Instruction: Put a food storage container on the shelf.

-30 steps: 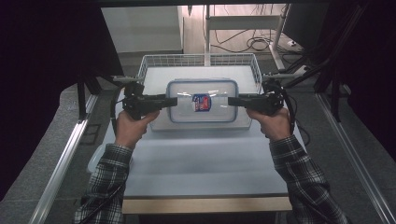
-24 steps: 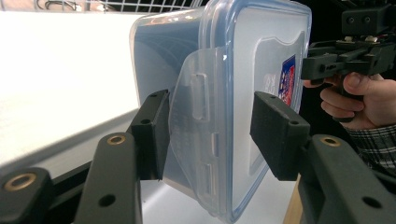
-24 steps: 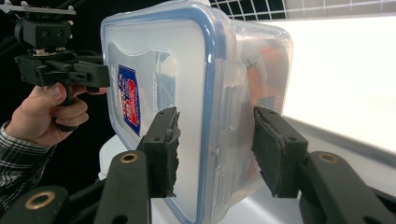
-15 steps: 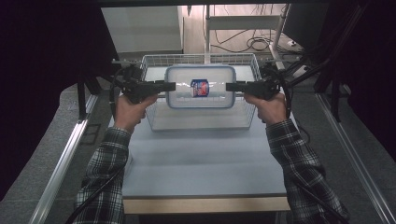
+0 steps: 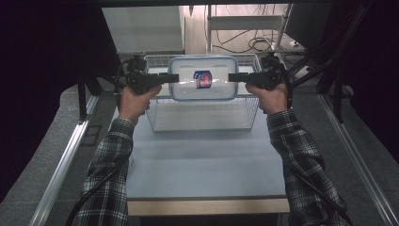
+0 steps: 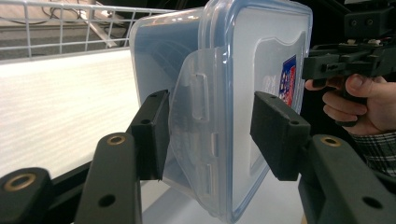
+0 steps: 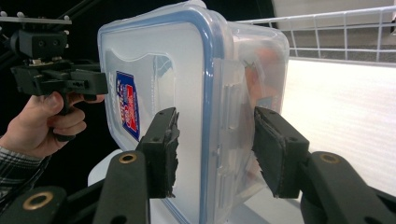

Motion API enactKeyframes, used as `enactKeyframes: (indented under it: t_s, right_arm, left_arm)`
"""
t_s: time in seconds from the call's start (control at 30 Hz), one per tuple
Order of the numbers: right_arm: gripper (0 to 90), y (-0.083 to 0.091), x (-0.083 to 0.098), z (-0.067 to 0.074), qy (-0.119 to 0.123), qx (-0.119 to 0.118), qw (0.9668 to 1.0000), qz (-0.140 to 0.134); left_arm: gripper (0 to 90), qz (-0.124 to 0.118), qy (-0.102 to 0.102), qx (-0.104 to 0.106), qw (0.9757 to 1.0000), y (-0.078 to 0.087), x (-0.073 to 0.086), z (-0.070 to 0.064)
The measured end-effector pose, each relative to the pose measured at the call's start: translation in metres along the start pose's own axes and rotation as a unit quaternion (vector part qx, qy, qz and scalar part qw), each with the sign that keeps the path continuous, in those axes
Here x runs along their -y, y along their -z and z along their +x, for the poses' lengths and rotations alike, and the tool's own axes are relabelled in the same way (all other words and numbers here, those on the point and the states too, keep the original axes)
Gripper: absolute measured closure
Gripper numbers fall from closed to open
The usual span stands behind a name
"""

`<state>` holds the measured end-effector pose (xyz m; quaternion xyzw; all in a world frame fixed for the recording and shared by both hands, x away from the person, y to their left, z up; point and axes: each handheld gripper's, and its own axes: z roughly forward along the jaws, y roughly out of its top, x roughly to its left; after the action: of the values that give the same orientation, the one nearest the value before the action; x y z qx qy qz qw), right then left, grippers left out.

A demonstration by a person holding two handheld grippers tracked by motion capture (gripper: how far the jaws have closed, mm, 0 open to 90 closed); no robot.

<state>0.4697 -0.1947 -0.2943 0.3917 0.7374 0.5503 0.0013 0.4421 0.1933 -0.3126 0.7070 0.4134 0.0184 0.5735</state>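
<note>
The lidded plastic container (image 5: pixel 203 78) hangs level above the wire basket (image 5: pixel 202 117), left gripper (image 5: pixel 165 78) and right gripper (image 5: pixel 234 77) jaws clamping opposite ends to share its weight.

lidded clear container (image 5: pixel 203 84) above basket (image 5: pixel 202 120)

Both forearms, in plaid sleeves, reach forward from the bottom of the high view, roughly parallel and well apart, each hand wrapped around the handle of its tongs. The left tongs (image 5: pixel 165 77) point inward toward the right, and the right tongs (image 5: pixel 234 76) point inward toward the left, so the two face each other at about the same height with their jaws level. In each gripper view the two black jaws stand partly apart, each pair clamped from one end on the same clear box held up between them.
</note>
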Motion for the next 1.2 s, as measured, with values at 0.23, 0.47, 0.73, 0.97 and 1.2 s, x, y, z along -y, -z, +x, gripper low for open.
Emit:
enactKeyframes:
  t_s: [0.23, 0.47, 0.73, 0.97, 1.2]
  right_arm:
    - [51.1, -0.006, -0.004, -0.008, -0.004, 0.002, 1.0, -0.003]
    - [50.8, -0.01, -0.004, -0.014, -0.012, -0.002, 0.9999, -0.009]
    - [49.3, -0.014, -0.002, -0.02, -0.013, 0.001, 0.9996, -0.025]
    - [47.9, -0.024, 0.003, -0.016, 0.007, 0.042, 0.9991, 0.008]
    - [51.3, -0.023, 0.003, -0.019, -0.005, 0.037, 0.9992, 0.011]
  left_arm:
    - [48.6, -0.005, 0.003, -0.004, 1.0, -0.006, -0.001, 0.007]
    - [48.6, -0.022, 0.0, 0.0, 0.9998, -0.009, 0.001, 0.013]
    - [47.0, -0.034, -0.01, -0.009, 0.9993, -0.012, 0.004, 0.013]
    - [40.3, -0.027, 0.014, -0.03, 0.9991, -0.016, 0.006, 0.016]
    - [39.6, -0.014, -0.003, -0.049, 0.9987, -0.016, 0.002, 0.011]
